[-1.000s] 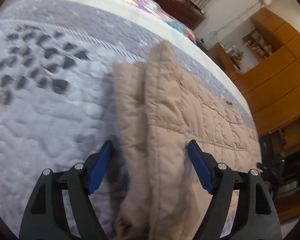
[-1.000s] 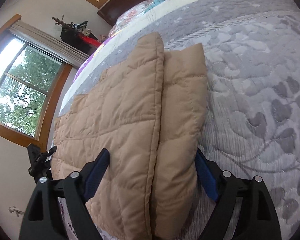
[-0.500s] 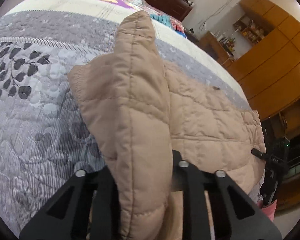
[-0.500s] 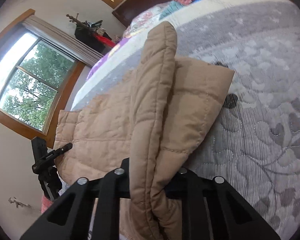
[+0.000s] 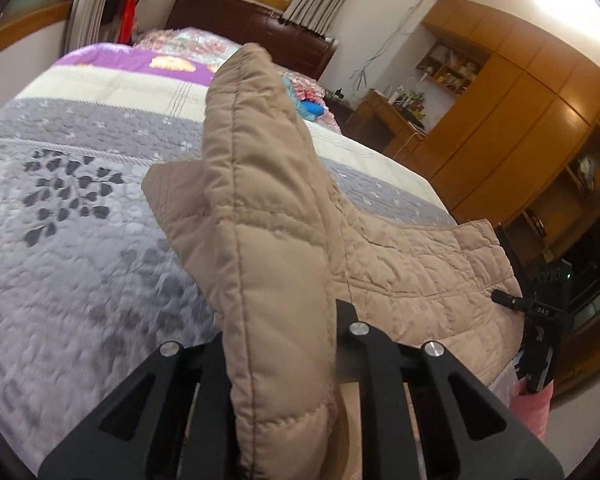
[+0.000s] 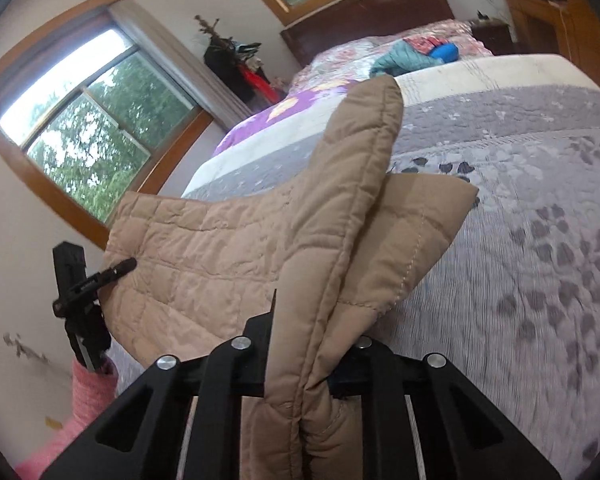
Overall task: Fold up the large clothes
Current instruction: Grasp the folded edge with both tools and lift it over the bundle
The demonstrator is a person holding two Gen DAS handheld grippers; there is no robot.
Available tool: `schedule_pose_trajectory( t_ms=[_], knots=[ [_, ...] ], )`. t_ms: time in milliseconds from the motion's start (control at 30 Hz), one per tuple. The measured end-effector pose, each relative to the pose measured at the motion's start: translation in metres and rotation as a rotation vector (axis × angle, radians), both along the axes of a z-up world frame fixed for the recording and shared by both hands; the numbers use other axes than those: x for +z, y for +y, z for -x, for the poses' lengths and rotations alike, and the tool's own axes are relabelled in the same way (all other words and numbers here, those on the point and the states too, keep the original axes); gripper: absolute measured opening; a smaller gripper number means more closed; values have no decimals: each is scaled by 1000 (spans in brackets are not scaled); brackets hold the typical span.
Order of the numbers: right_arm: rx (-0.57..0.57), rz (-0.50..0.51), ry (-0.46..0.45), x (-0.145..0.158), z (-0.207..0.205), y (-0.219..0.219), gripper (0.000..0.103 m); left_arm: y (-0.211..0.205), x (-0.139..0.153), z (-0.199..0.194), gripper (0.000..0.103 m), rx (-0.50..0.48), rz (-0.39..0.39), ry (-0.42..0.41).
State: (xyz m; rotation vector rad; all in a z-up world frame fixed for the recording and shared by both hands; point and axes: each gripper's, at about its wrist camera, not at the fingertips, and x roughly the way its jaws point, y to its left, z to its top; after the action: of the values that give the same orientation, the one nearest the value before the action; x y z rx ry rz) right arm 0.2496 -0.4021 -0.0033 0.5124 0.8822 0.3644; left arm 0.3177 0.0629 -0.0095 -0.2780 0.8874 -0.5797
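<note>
**Quilted jacket pinched at both ends, lifted off the bed**

My left gripper (image 5: 284, 344) is clamped tight on a folded edge of the tan quilted jacket (image 5: 400, 264), and my right gripper (image 6: 304, 360) is clamped the same way on another folded edge. In each wrist view the pinched fold stands up from between my jaws and points away from me toward the headboard (image 5: 256, 28), its tip rising above the bedspread (image 5: 72, 248). The rest of the jacket stretches sideways between my two grippers, its long axis running across the bed near the foot; whether its sagging middle touches the bed I cannot tell.

The bedspread is grey with a dark leaf pattern, then a cream band, then purple and floral covers near the pillows. A blue bundle (image 6: 416, 56) lies up there. Wooden cabinets (image 5: 512, 120) line one wall; a wood-framed window (image 6: 80, 136) with trees outside is on the other. A pink sleeve (image 6: 88, 396) shows below the far gripper.
</note>
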Motion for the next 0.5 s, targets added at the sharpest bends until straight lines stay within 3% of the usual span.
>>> schedule_pose_trajectory(
  t_ms=[267, 500],
  knots=[
    [60, 32, 21, -8, 84, 34, 16, 37, -3, 87, 13, -25, -37, 8],
    [75, 35, 77, -43, 118, 49, 17, 54, -43, 137, 15, -24, -133, 18]
  ],
)
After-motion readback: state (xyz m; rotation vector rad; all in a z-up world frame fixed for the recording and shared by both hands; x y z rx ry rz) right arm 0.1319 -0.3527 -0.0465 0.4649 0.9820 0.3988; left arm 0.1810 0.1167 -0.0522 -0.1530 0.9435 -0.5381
